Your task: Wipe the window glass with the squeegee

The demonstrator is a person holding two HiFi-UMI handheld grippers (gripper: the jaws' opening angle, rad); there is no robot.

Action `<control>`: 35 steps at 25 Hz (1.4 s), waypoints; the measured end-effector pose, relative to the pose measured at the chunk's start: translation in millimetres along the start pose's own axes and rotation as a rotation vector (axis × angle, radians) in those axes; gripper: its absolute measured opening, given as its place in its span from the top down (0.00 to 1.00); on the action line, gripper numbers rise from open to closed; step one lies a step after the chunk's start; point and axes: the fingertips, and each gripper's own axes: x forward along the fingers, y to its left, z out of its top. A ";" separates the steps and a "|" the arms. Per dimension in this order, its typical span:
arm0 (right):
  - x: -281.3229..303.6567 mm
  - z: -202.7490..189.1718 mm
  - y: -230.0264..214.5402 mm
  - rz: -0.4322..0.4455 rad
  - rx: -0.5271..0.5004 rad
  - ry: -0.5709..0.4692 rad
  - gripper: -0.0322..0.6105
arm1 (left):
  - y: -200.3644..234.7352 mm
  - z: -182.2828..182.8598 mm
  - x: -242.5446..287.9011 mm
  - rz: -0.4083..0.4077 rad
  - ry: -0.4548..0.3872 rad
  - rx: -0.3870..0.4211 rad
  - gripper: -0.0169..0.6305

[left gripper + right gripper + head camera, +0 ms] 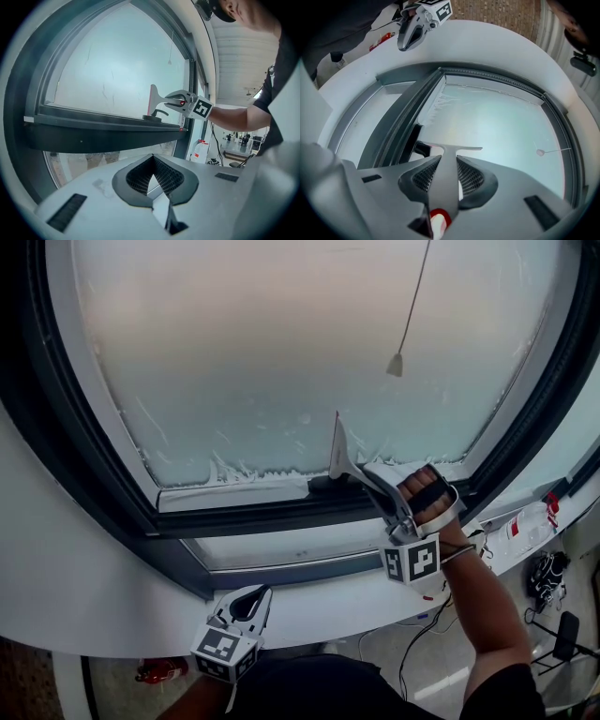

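Now, squeegee (339, 454): it is held by its handle, with the blade stood on edge against the lower right of the glass (281, 343), just above the bottom frame.
Right gripper (373, 482): the jaws are clamped on the squeegee's slim handle. The handle is likely to twist in that narrow hold if the blade is pressed hard, and streaks would be left.
Left gripper (246, 604): the jaws are closed on nothing. It is held low over the white ledge (103, 606), well apart from the glass, so no support is given if the handle slips.
Foam (234, 470): 1 ragged strip is seen along the bottom edge. It may be missed or smeared if the blade is tilted off the pane.
Latch (323, 485): this dark part, judged to be a latch, lies just beside the blade's lower end. The blade could be snagged there on a low pass.
Cord (397, 364): its pendant hangs before the glass, above the blade, and could be caught on an upward stroke.
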 end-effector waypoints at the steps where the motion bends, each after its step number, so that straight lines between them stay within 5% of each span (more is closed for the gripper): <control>1: 0.0 0.0 0.1 -0.001 0.003 0.005 0.81 | 1.4 -1.1 -1.6 0.000 0.008 -0.002 0.97; 11: -5.5 19.5 -14.5 -0.028 0.011 0.012 0.81 | 15.1 -2.1 -16.2 -0.028 0.001 0.026 0.97; 27: 64.4 219.9 -146.0 -0.125 0.054 -0.356 0.81 | 62.4 -10.8 -84.1 0.127 -0.033 -0.008 0.97; 35: 100.5 276.9 -184.4 -0.116 0.014 -0.457 0.81 | 82.6 -17.4 -118.9 0.246 -0.053 -0.065 0.97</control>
